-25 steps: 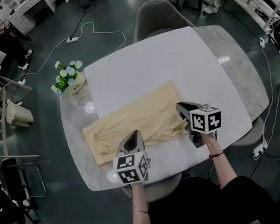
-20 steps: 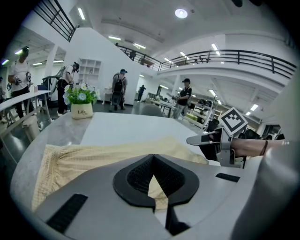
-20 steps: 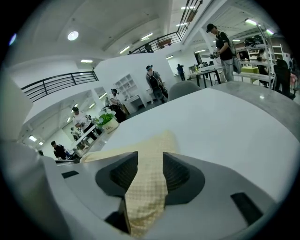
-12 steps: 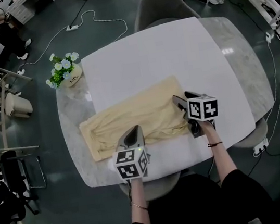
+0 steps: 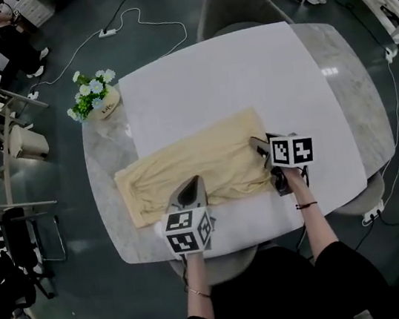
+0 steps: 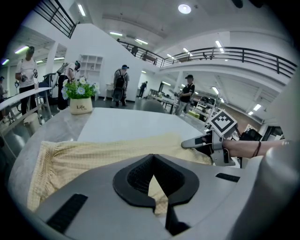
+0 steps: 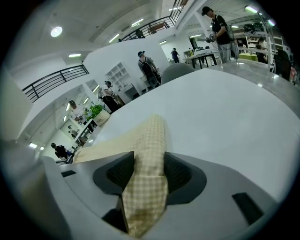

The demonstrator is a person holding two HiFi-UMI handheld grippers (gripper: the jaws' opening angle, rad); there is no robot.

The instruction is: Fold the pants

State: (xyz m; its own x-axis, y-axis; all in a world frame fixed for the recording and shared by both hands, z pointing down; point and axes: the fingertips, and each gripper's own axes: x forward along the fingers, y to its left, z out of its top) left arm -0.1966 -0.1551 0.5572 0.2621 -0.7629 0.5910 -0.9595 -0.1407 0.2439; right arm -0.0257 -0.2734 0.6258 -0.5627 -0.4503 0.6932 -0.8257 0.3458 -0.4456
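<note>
One risk: the right gripper [image 5: 259, 145], jaws just opening wide around a raised fold of the pants [image 5: 186, 170], could let it slump askew while the left gripper [image 5: 191, 185] pinches the near edge.

I can read just one word, "Life", in dark letters. It stands on the front of the white flower pot [image 6: 81, 107].

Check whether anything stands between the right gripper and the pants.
Nothing visible does. The right gripper's fingers have just been opening, and a fold of the pants lies between them. The only other object, the flower pot, stands at the table's far left corner.
</note>
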